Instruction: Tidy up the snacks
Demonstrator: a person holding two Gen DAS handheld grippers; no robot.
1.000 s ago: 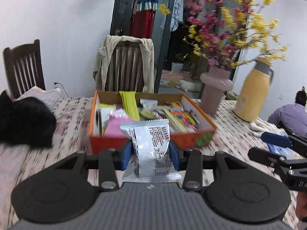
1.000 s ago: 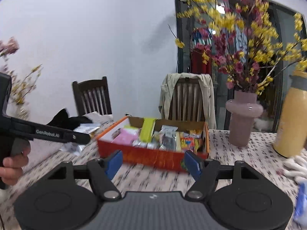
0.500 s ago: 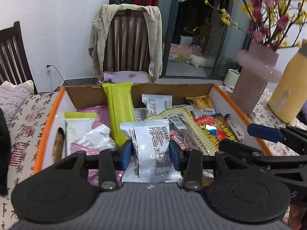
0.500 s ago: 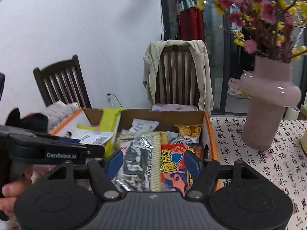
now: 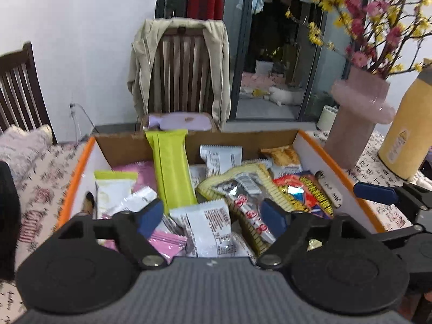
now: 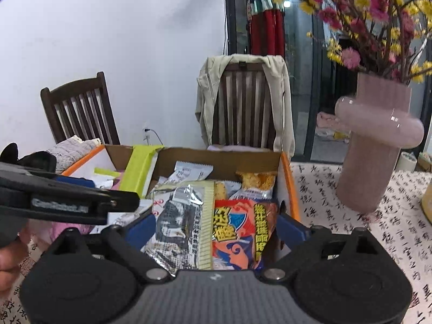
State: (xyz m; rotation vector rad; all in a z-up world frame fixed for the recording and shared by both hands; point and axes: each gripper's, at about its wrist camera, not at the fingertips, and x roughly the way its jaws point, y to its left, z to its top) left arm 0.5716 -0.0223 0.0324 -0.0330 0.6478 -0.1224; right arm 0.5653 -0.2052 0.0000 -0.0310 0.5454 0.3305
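Observation:
An orange-rimmed cardboard box (image 5: pixel 321 149) holds several snack packets. My left gripper (image 5: pixel 213 217) is open over the box's near side, and a white packet with printed text (image 5: pixel 209 228) lies loose between its fingers on the other snacks. A tall green packet (image 5: pixel 172 170) leans on the back wall. My right gripper (image 6: pixel 216 229) is open over the box's right part (image 6: pixel 290 186), above a silver-and-yellow packet (image 6: pixel 186 216) and a red-orange packet (image 6: pixel 240 229). The right gripper also shows in the left wrist view (image 5: pixel 391 197).
A pink vase (image 6: pixel 375 148) with flowering branches stands right of the box on the patterned tablecloth (image 6: pixel 378 224). A yellow thermos (image 5: pixel 407 124) stands further right. A chair draped with a beige jacket (image 5: pixel 181 67) is behind the box. A black object (image 5: pixel 8 216) lies at the left.
Both grippers moved forward over the box. My left gripper opened and let go of the white packet, which now lies in the box.

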